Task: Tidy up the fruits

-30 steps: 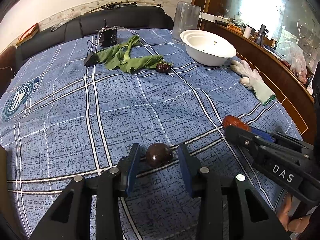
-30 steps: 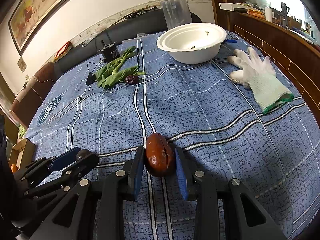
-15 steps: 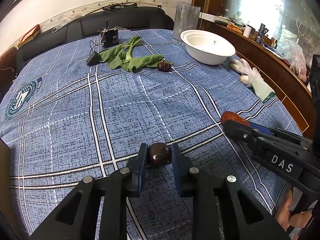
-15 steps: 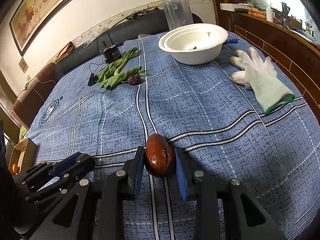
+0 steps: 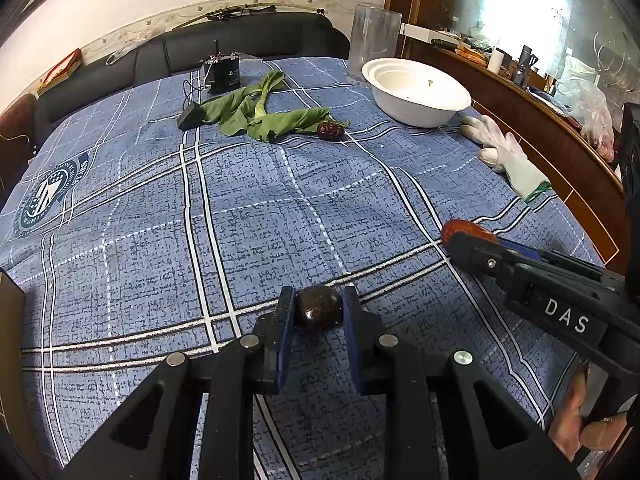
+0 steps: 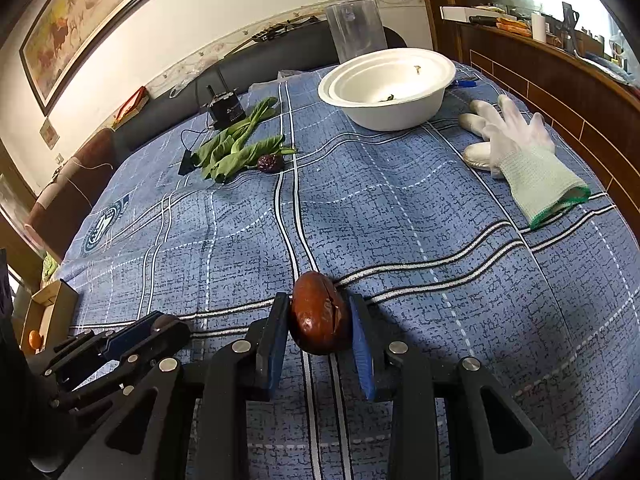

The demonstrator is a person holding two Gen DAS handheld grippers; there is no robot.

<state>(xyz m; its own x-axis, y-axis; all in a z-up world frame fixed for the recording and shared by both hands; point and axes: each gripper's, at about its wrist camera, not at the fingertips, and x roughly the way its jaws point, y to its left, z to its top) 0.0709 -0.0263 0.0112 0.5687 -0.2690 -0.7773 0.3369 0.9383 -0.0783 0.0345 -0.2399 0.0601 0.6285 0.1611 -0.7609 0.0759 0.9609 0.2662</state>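
My left gripper (image 5: pixel 318 312) is shut on a small round dark brown fruit (image 5: pixel 319 309) low over the blue checked tablecloth (image 5: pixel 248 208). My right gripper (image 6: pixel 320 320) is shut on a larger oval reddish-brown fruit (image 6: pixel 319 318) with a split in its skin. That oval fruit (image 5: pixel 466 230) also peeks out beyond the right gripper's black fingers (image 5: pixel 476 254) in the left wrist view. A third, dark wrinkled fruit (image 5: pixel 330 131) lies far back beside green leaves (image 5: pixel 260 116). A white bowl (image 5: pixel 416 94) stands at the back right.
A white work glove (image 6: pixel 524 160) lies at the right near the table's edge. A black device (image 5: pixel 225 74) with a cable and small black box (image 5: pixel 189 116) sits at the back. A clear plastic container (image 5: pixel 374 40) stands behind the bowl. A wooden ledge (image 5: pixel 560 136) borders the right side.
My left gripper's jaws have closed from wide apart onto the round dark fruit. The right gripper has kept its hold on the oval fruit without moving.
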